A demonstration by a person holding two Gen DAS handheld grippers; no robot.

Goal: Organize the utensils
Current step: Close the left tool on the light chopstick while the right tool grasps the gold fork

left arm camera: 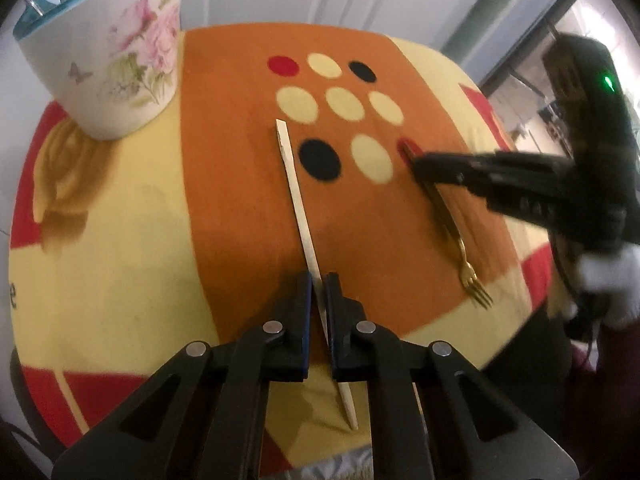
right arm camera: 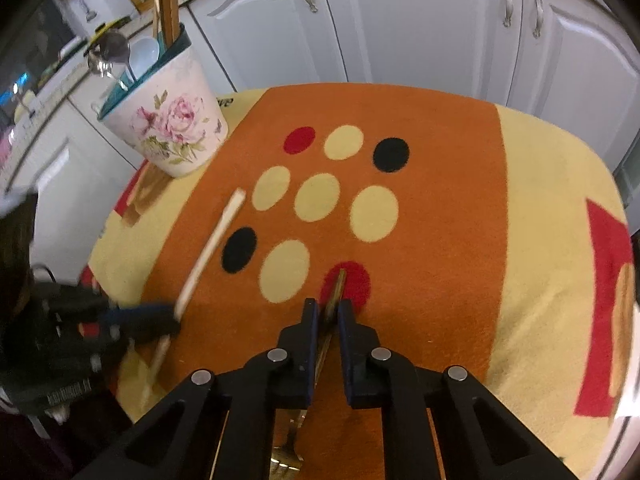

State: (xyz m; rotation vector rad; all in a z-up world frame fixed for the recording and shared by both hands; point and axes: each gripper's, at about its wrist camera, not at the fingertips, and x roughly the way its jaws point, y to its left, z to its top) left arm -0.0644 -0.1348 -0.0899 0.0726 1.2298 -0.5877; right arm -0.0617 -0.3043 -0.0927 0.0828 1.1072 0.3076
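A pale wooden chopstick (left arm camera: 298,208) lies lengthwise on the orange towel; my left gripper (left arm camera: 319,280) is closed around its near part. It also shows in the right wrist view (right arm camera: 212,248). A gold fork (left arm camera: 460,248) lies to the right, tines toward me; my right gripper (right arm camera: 328,306) is closed around its handle (right arm camera: 336,292), with the tines (right arm camera: 286,456) showing below the fingers. The right gripper also shows in the left wrist view (left arm camera: 420,168). The floral utensil holder (right arm camera: 168,128) stands at the far left with spoons and chopsticks in it.
An orange, yellow and red spotted towel (right arm camera: 440,200) covers the small table. White cabinet doors (right arm camera: 400,20) stand behind it. The holder also shows close at the upper left of the left wrist view (left arm camera: 108,48). A white-gloved hand (left arm camera: 612,280) holds the right gripper.
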